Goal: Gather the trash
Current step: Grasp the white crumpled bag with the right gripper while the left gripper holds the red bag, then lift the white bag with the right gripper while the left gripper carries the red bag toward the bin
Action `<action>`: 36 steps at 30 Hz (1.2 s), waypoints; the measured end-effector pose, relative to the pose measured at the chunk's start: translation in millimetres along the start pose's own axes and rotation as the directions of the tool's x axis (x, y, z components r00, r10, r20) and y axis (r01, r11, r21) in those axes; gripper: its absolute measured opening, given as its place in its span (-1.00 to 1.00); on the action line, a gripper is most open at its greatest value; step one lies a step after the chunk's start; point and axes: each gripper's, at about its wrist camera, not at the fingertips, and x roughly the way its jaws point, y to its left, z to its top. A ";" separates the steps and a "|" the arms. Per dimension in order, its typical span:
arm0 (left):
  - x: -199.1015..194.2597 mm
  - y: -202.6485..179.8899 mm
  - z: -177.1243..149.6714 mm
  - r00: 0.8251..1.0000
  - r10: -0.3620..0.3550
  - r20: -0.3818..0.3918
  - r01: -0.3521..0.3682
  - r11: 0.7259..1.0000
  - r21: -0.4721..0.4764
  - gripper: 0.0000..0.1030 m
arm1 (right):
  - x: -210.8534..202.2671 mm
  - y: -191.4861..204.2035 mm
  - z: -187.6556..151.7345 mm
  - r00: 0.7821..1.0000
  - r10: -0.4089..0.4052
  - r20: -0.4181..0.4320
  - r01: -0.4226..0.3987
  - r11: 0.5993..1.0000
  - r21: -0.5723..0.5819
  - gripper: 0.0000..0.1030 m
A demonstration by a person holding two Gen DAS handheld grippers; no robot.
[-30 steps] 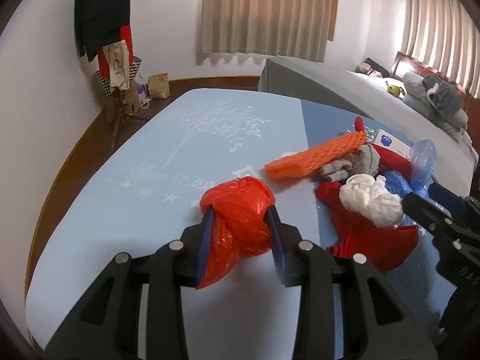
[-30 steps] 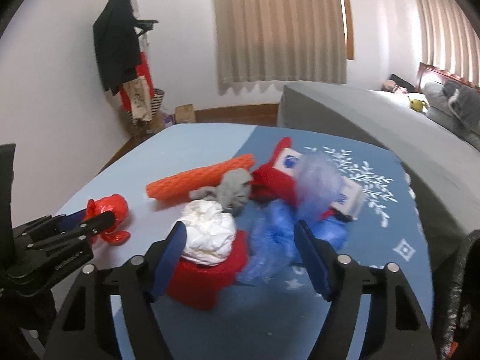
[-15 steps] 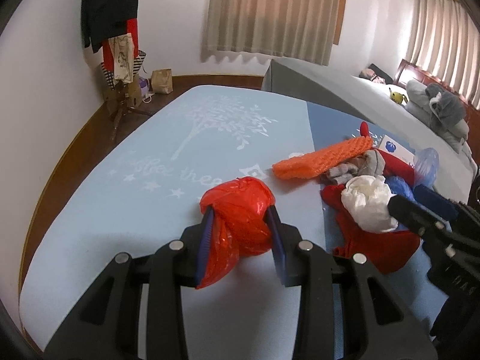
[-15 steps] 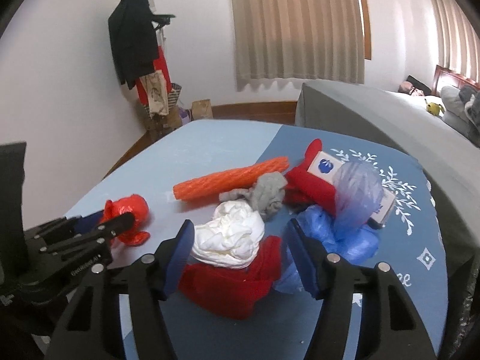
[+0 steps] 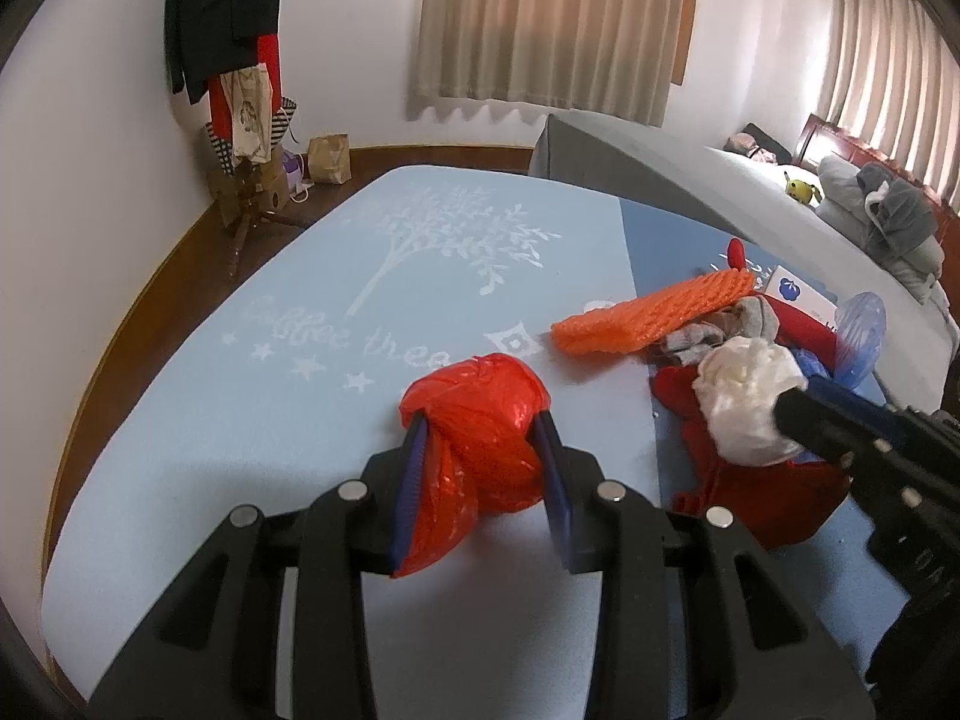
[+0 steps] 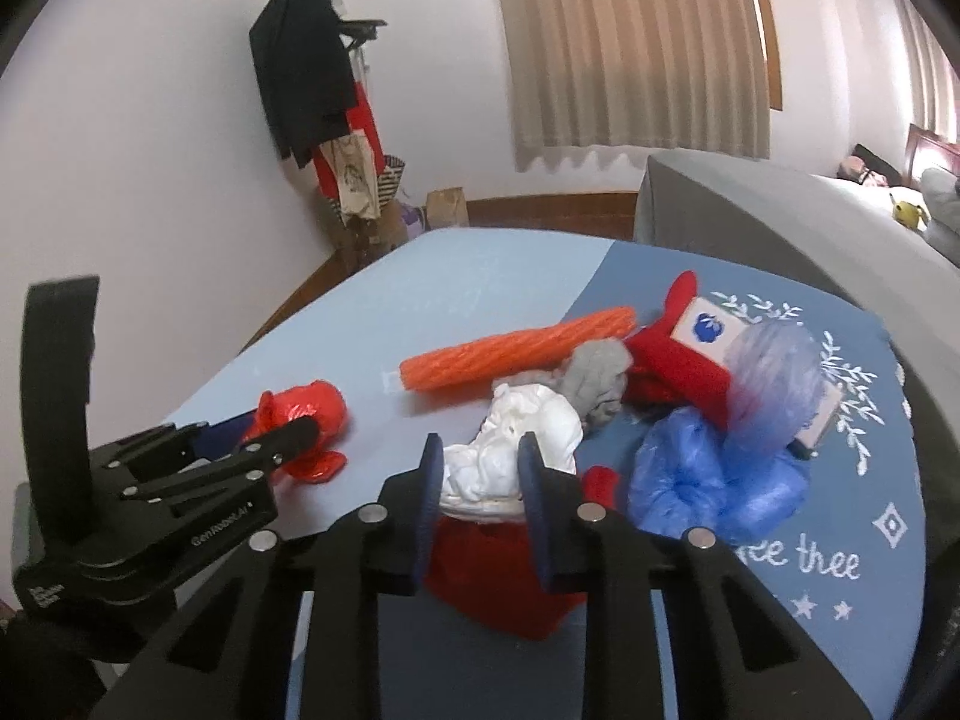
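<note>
My left gripper [image 5: 480,438] is shut on a crumpled red plastic bag [image 5: 474,414], which rests on the light blue tablecloth [image 5: 300,372]. In the right wrist view the same gripper [image 6: 288,432] and red bag [image 6: 312,408] show at the left. My right gripper [image 6: 480,468] has its jaws closing on a white crumpled wad [image 6: 528,426], and the pads press its sides. The wad [image 5: 744,384] lies on a red bag [image 6: 498,588] in the trash pile. An orange foam net [image 6: 516,348], a grey rag [image 6: 594,384] and blue plastic bags [image 6: 708,480] lie around it.
A white box with a blue logo [image 6: 708,324] and a translucent bluish bag [image 6: 774,384] sit at the pile's far side. Behind the table are a grey bed [image 5: 690,180], a coat stand with clothes [image 5: 234,78] and a paper bag [image 5: 329,157] on the floor.
The right gripper's jaws have narrowed from wide apart to pressing on the white wad, and it moved in over the pile. The left gripper holds the red bag as before.
</note>
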 end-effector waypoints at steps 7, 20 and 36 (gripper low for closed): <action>-11.4 -14.7 -2.9 0.999 -0.014 0.032 0.013 0.999 0.040 -0.34 | -31.5 -18.2 1.1 0.999 -0.015 0.047 0.013 0.999 0.040 -0.51; -17.5 -62.7 -16.0 0.995 -0.103 0.004 0.102 0.990 0.093 -0.34 | -46.7 -67.5 -26.1 0.995 -0.083 -0.054 0.087 0.992 0.088 -0.48; -15.6 -67.2 -20.7 0.995 -0.096 -0.007 0.096 0.991 0.092 -0.34 | -20.4 -79.5 -43.7 0.984 -0.087 -0.157 0.105 0.988 0.109 -0.31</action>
